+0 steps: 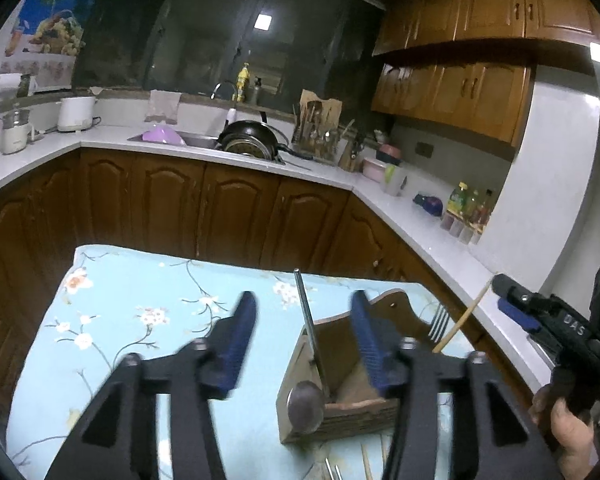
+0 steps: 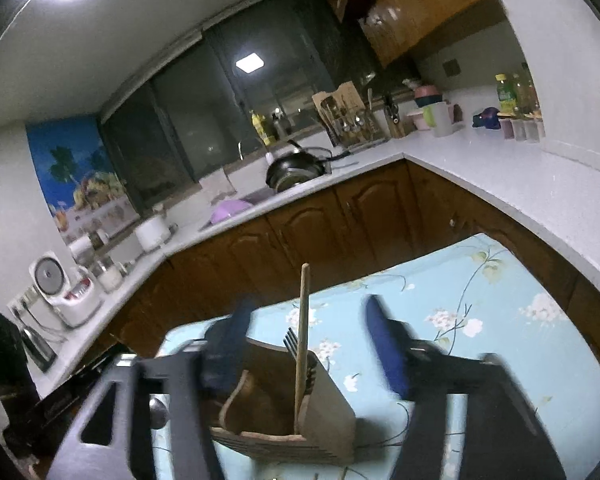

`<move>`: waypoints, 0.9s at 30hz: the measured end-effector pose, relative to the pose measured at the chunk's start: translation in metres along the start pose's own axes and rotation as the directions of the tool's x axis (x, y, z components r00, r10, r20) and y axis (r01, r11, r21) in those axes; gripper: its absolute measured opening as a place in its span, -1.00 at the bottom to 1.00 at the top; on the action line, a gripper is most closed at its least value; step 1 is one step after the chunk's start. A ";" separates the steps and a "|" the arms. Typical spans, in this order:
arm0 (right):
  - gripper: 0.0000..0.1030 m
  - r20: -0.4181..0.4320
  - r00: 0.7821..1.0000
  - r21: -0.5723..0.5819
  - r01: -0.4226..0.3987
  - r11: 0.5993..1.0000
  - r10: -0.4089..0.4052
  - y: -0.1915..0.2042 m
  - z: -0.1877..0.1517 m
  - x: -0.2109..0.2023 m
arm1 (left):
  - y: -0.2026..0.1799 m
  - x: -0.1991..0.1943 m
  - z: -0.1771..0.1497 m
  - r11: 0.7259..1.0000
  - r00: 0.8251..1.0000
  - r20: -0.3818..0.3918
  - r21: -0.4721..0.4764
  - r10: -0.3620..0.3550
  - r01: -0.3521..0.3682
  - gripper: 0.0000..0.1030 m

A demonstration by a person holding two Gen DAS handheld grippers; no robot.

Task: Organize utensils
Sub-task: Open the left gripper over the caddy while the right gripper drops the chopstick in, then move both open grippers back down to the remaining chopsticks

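A wooden holder [image 1: 340,396] is seen standing on the flower-patterned surface [image 1: 140,320], with a steel spoon [image 1: 306,400] propped bowl-down against its near left corner, handle slanting upward, and a fork [image 1: 439,322] and a wooden chopstick [image 1: 460,320] rising from its right compartment. The left gripper [image 1: 304,316] is spread, nothing pressed between its fingers [image 1: 240,336]; the spoon handle merely passes through the gap. The right gripper [image 2: 308,332] is likewise released around the chopstick [image 2: 302,336] and fork [image 2: 294,342], neither grasped. More utensils [image 1: 352,466] lie in front of the holder. The spoon looks precariously lodged and could be toppled out if brushed by a retreating finger; the light holder itself might be tipped by a snagged chopstick.
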State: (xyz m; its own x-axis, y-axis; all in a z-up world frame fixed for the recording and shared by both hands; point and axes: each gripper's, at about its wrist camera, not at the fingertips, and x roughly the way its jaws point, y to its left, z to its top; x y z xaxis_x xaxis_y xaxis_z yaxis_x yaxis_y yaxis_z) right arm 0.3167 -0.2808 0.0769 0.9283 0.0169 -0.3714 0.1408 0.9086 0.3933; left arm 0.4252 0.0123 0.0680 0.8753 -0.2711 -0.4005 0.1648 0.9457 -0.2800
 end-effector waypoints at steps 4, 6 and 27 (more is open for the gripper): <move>0.58 0.020 0.999 0.014 -0.026 1.000 0.025 -0.001 -0.003 -0.024 | 0.005 -0.026 -0.008 1.000 1.000 0.013 -0.016 0.005 -0.005 0.31; 0.75 0.029 0.999 0.011 -0.032 0.999 0.031 -0.001 -0.006 -0.038 | 0.008 -0.041 -0.016 1.000 1.000 0.022 -0.022 0.016 -0.016 0.48; 0.92 -0.078 0.994 -0.061 0.069 0.996 -0.074 -0.009 -0.132 -0.155 | 0.009 -0.167 -0.130 0.992 0.987 -0.154 -0.112 0.038 -0.056 0.62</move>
State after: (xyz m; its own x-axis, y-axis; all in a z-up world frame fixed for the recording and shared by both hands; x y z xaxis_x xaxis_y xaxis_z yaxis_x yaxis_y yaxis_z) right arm 0.1263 -0.2367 0.0200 0.8856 -0.0175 -0.4640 0.1834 0.9313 0.3148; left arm 0.2210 0.0428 0.0189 0.8004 -0.2594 -0.5405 0.0636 0.9332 -0.3537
